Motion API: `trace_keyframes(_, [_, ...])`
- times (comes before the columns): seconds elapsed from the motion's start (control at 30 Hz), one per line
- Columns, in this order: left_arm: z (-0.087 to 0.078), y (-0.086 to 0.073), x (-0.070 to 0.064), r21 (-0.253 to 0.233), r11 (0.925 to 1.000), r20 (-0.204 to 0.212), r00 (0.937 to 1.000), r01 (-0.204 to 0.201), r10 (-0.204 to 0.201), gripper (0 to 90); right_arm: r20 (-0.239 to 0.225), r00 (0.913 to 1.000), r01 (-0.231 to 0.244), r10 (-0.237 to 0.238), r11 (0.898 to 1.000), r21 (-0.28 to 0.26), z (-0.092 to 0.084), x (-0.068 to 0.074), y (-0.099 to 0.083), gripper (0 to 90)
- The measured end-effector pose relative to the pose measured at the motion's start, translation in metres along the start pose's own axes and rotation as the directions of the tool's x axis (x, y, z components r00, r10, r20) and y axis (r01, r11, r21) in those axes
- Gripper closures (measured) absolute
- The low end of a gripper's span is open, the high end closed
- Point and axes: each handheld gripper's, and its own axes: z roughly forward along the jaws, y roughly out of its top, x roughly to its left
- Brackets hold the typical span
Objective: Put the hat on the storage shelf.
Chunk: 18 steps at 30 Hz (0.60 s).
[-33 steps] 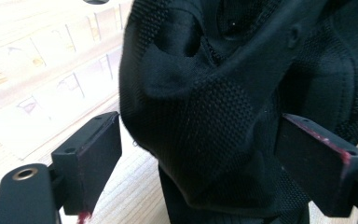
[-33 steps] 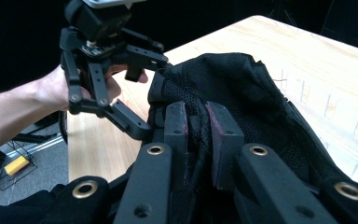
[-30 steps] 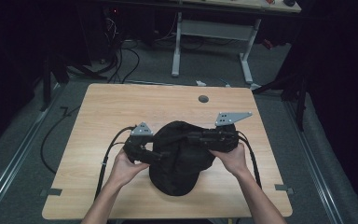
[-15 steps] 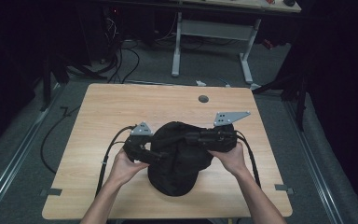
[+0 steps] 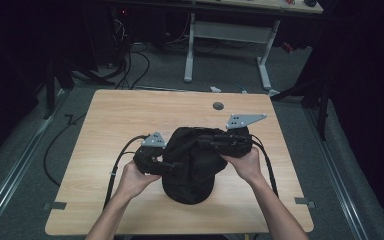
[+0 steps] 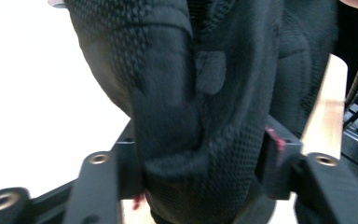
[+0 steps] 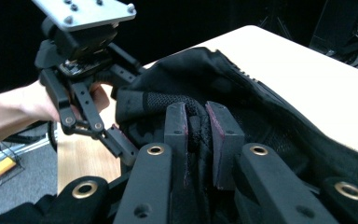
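A black knitted garment [image 5: 190, 172] lies bunched in the middle of the wooden table [image 5: 130, 115]. My left gripper [image 5: 170, 164] comes at it from the left. Its jaws have just been closing, and in the left gripper view a thick fold of the garment [image 6: 205, 93] fills the gap of the left gripper [image 6: 200, 158], with both pads pressing on it. My right gripper [image 5: 206, 143] comes from the right. In its own view the right gripper [image 7: 196, 126] is shut on a thin fold of the garment [image 7: 261, 107]. The left gripper [image 7: 121, 137] shows farther off there.
A small dark round hole [image 5: 218, 105] sits near the table's far edge. Beyond the table stand a desk's white legs [image 5: 190, 50] and loose cables [image 5: 130, 60] on the floor. Each gripper's cable [image 5: 117, 165] trails across the tabletop towards the person.
Both hands stay where they were. The bunched garment has drawn in slightly at its near edge and looks a little more gathered between the grippers.
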Motion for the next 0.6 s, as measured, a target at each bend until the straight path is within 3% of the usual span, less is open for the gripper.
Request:
trace_keyframes(0.03, [-0.003, 0.000, -0.003, 0.009, 1.0000, 0.016, 0.9999, 0.000, 0.000, 56.5, 0.008, 0.9999, -0.006, 0.006, 1.000, -0.007, 0.000, -0.001, 0.001, 79.5])
trace_keyframes(0.37, [-0.010, -0.001, -0.011, 0.054, 0.9986, 0.068, 0.9976, 0.001, -0.005, 76.8, 0.029, 0.9996, 0.005, -0.006, 1.000, 0.020, 0.008, 0.001, 0.012, 79.1])
trace_keyframes(0.53, [-0.011, 0.002, -0.008, 0.049, 0.9985, 0.068, 0.9973, 0.024, -0.027, 82.6, 0.024, 0.9996, 0.013, -0.013, 1.000, 0.011, 0.007, 0.001, 0.016, 78.9])
trace_keyframes(0.6, [-0.011, 0.000, -0.009, 0.048, 0.9988, 0.050, 0.9987, 0.011, -0.013, 84.0, 0.017, 0.9998, 0.009, -0.010, 1.000, 0.015, 0.009, -0.001, 0.014, 78.8])
